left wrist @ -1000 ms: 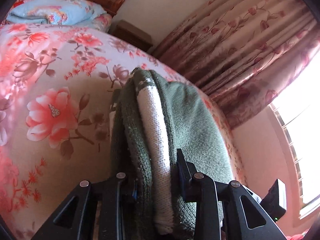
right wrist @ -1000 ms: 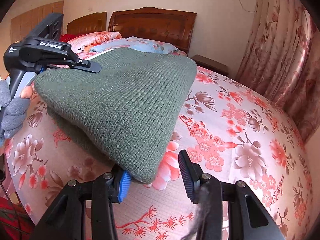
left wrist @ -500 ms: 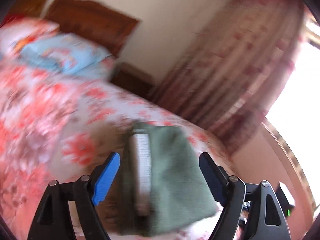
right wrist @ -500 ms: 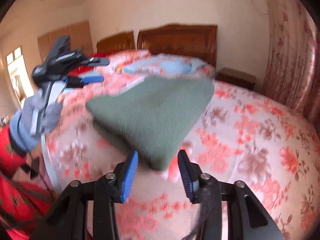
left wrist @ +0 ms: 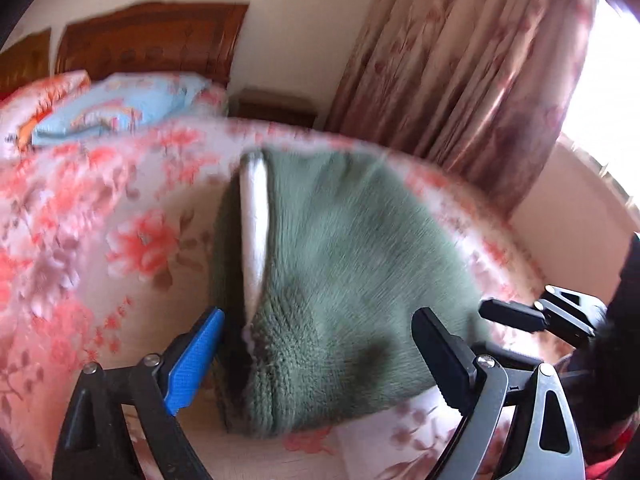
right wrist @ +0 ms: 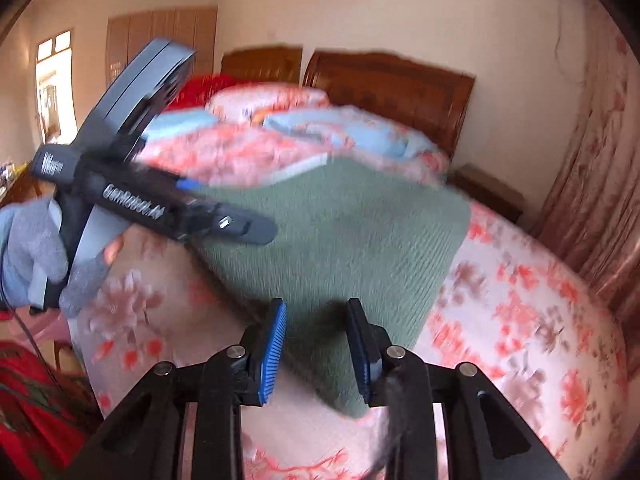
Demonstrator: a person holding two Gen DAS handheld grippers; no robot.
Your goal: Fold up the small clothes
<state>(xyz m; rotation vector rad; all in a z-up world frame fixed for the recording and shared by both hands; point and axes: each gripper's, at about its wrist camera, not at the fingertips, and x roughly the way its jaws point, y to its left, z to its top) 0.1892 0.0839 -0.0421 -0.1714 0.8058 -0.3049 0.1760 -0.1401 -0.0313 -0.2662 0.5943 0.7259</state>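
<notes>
A green knitted garment (left wrist: 344, 264) with a white band (left wrist: 254, 236) along its folded edge lies on the flowered bedspread (left wrist: 80, 248). My left gripper (left wrist: 320, 356) is open wide over the garment's near end, and its pads do not touch the knit. In the right wrist view the garment (right wrist: 352, 240) spreads across the bed with its near corner showing between the pads. My right gripper (right wrist: 318, 346) is closing its jaws there, and the pads do not visibly press the fabric. The left gripper (right wrist: 236, 208), held by a grey-gloved hand (right wrist: 36, 248), hovers at the garment's left edge.
Pillows (left wrist: 116, 108) and a wooden headboard (left wrist: 148, 44) are at the bed's far end, next to a bedside cabinet (left wrist: 276, 110). Flowered curtains (left wrist: 460, 68) hang to the right. The right gripper's fingers (left wrist: 520, 316) show at the far right of the left view.
The left gripper let go of the garment, opened wide and drew back. The right gripper's jaws narrowed and it rose above the garment's corner. Both views are blurred by motion.
</notes>
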